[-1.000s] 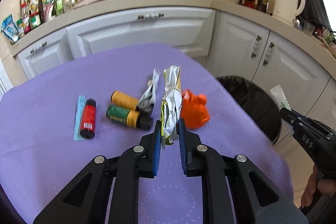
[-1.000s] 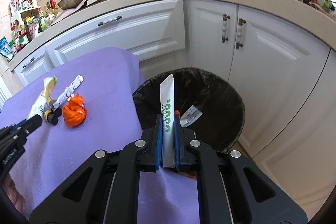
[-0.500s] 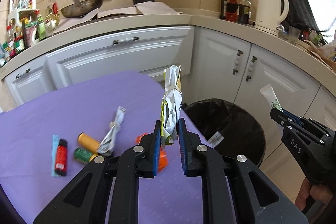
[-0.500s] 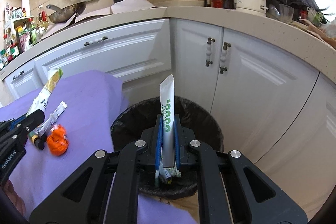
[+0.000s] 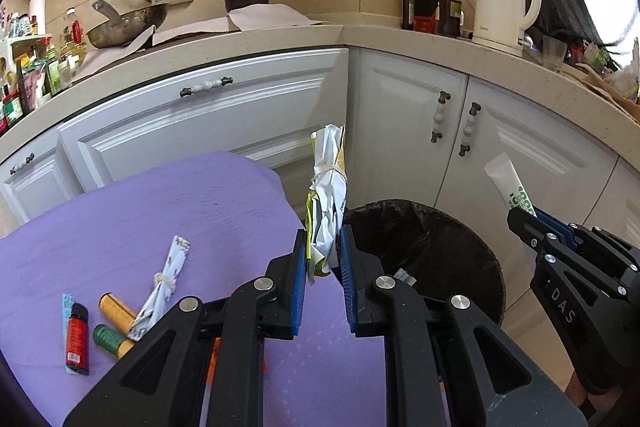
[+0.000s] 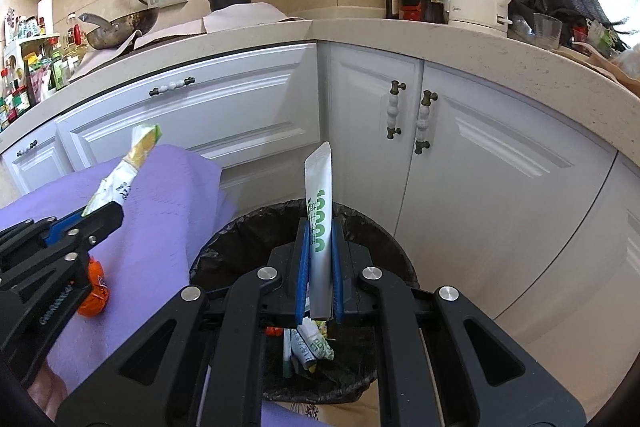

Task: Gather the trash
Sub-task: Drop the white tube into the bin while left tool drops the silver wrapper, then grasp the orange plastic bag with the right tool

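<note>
Layout: the desk (image 5: pixel 200 211) lies to the left, with the trash bin (image 5: pixel 460 255) on the floor just beside its right edge, before the corner cabinets (image 5: pixel 420 115). On the desk, from left to right, lie a small bottle (image 5: pixel 76 339), two spools (image 5: pixel 114 323) and a tied wrapper (image 5: pixel 164 287) resting over the spools. The left gripper (image 5: pixel 323 267) stands over the desk's right edge, a crumpled packet (image 5: pixel 326 195) upright between its fingers. The right gripper (image 6: pixel 320 267) is above the bin, a tube (image 6: pixel 319 227) upright between its fingers; discarded wrappers (image 6: pixel 312 347) lie inside the bin. A crumpled ball (image 6: pixel 94 291) sits on the desk beneath the left gripper. A kettle (image 5: pixel 504 7) stands on the counter behind.
</note>
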